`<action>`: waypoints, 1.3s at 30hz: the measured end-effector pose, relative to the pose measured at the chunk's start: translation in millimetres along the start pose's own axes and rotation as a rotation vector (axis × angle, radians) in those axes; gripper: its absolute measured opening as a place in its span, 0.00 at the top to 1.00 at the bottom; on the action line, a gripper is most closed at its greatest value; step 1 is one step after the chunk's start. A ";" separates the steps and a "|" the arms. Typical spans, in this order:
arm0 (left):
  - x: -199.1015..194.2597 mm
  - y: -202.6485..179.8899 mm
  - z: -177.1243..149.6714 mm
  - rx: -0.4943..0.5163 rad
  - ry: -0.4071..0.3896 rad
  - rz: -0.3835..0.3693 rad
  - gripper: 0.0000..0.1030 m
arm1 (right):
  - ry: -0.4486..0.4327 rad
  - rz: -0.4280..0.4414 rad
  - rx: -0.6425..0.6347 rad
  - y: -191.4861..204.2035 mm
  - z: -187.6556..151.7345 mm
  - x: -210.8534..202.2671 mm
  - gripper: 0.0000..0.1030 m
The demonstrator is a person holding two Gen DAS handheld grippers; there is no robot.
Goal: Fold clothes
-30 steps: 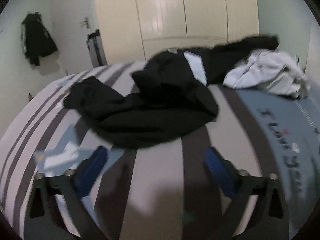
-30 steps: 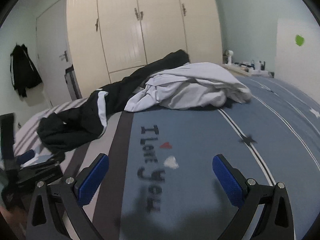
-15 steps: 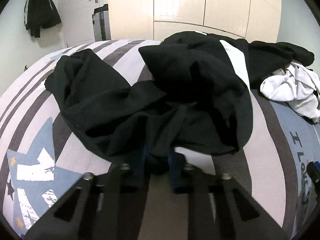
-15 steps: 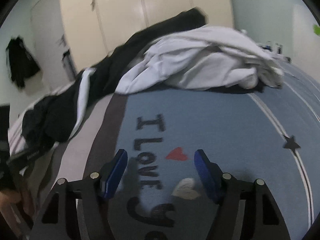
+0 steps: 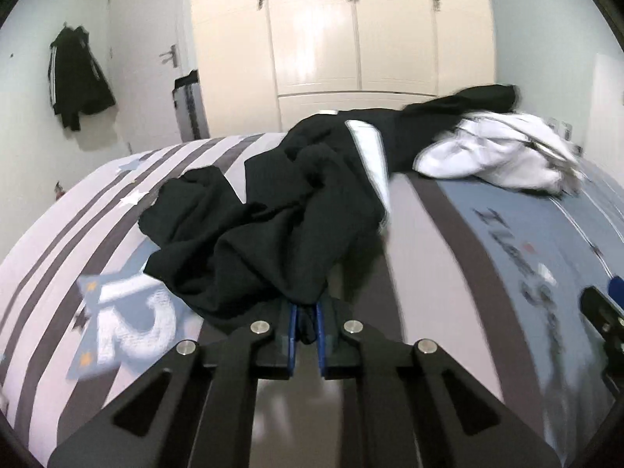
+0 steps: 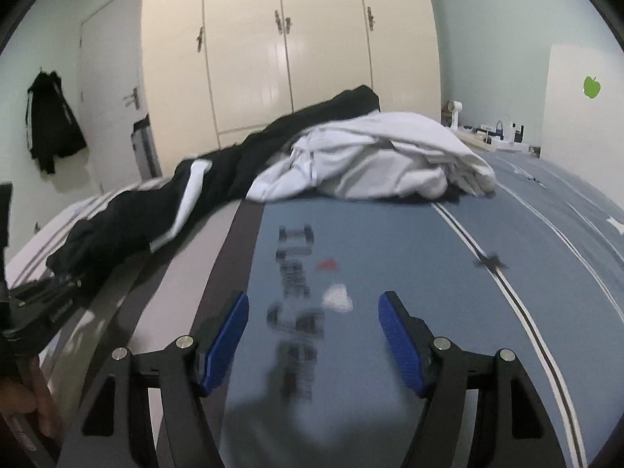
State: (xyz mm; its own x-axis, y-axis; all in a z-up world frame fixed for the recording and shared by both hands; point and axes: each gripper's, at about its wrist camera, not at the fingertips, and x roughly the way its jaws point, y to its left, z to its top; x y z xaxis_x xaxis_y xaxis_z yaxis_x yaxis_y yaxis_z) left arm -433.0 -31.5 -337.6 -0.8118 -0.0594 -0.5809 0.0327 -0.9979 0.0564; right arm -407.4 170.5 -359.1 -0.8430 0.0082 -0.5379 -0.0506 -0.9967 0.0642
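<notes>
On the striped bedspread [image 5: 425,234], left tongs [image 5: 304,321] pinch crumpled black garment [image 5: 273,230].

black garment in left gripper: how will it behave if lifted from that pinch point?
Likely floppy: the black garment lies crumpled in soft folds. The left gripper pinches only one edge, so the rest would probably hang and drag across the bed. It may tug the white garment beside it.

Ahead of me stands a cream wardrobe [image 5: 351,31] with a lamp's glare on its glossy doors. Left of it is a white door [image 6: 113,97], and a dark jacket [image 5: 78,78] hangs on the pale wall.
</notes>
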 end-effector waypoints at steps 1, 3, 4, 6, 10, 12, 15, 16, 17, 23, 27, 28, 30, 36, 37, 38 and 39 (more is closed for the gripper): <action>-12.5 -2.9 -6.7 0.006 -0.001 -0.019 0.95 | -0.003 0.001 -0.007 0.0 -5.8 -10.8 0.36; -37.5 -8.8 -20.1 0.019 -0.004 -0.058 0.95 | -0.027 0.001 -0.005 -2.1 -18.1 -40.2 0.36; -57.0 -12.2 -33.2 0.019 -0.018 -0.081 0.95 | -0.034 0.010 -0.009 -2.4 -23.7 -52.8 0.36; -93.8 -18.9 -56.3 0.024 -0.019 -0.124 0.95 | -0.037 0.046 -0.017 -2.1 -36.6 -77.9 0.35; -171.9 -24.1 -100.2 0.002 -0.042 -0.192 0.95 | -0.014 0.157 -0.039 0.2 -67.8 -131.8 0.35; -206.1 -29.1 -122.3 0.034 -0.042 -0.205 0.95 | -0.019 0.179 -0.049 -1.4 -83.9 -163.1 0.33; -259.1 -23.8 -151.9 0.047 -0.060 -0.211 0.95 | -0.032 0.191 -0.072 -5.5 -111.4 -216.7 0.28; -276.9 -21.7 -160.6 0.046 -0.063 -0.208 0.96 | -0.036 0.194 -0.080 -6.9 -120.5 -234.6 0.28; -293.8 -21.1 -170.8 0.041 -0.056 -0.210 0.96 | -0.032 0.193 -0.079 -10.2 -131.6 -254.2 0.28; -427.3 -28.1 -251.1 -0.004 -0.012 -0.211 1.00 | 0.045 0.142 -0.044 -38.0 -209.0 -392.0 0.24; -518.0 -50.3 -303.1 0.000 0.015 -0.262 1.00 | 0.111 0.107 0.018 -61.6 -256.2 -487.7 0.17; -531.4 -54.0 -308.1 0.004 0.014 -0.267 1.00 | 0.116 0.100 0.020 -65.9 -263.1 -505.7 0.17; -557.5 -61.3 -317.4 0.012 0.012 -0.275 1.00 | 0.114 0.077 0.015 -74.0 -271.9 -535.1 0.15; -556.1 -38.6 -300.0 -0.092 0.051 -0.256 0.89 | 0.085 0.067 -0.008 -76.0 -255.3 -528.7 0.12; -547.9 -33.6 -295.7 -0.092 0.042 -0.240 0.74 | 0.082 0.073 -0.011 -74.1 -250.2 -521.3 0.12; -539.5 -28.6 -291.2 -0.091 0.034 -0.223 0.60 | 0.078 0.078 -0.013 -72.2 -245.2 -513.8 0.12; -530.2 -21.9 -288.2 -0.106 0.025 -0.220 0.54 | 0.075 0.084 -0.016 -70.3 -240.1 -506.4 0.12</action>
State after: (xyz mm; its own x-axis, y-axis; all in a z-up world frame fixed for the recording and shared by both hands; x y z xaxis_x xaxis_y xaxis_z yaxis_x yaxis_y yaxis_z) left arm 164.7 14.2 -264.9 -0.7913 0.1599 -0.5901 -0.0806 -0.9841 -0.1585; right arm 151.7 216.9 -293.1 -0.8016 -0.0811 -0.5923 0.0278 -0.9947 0.0986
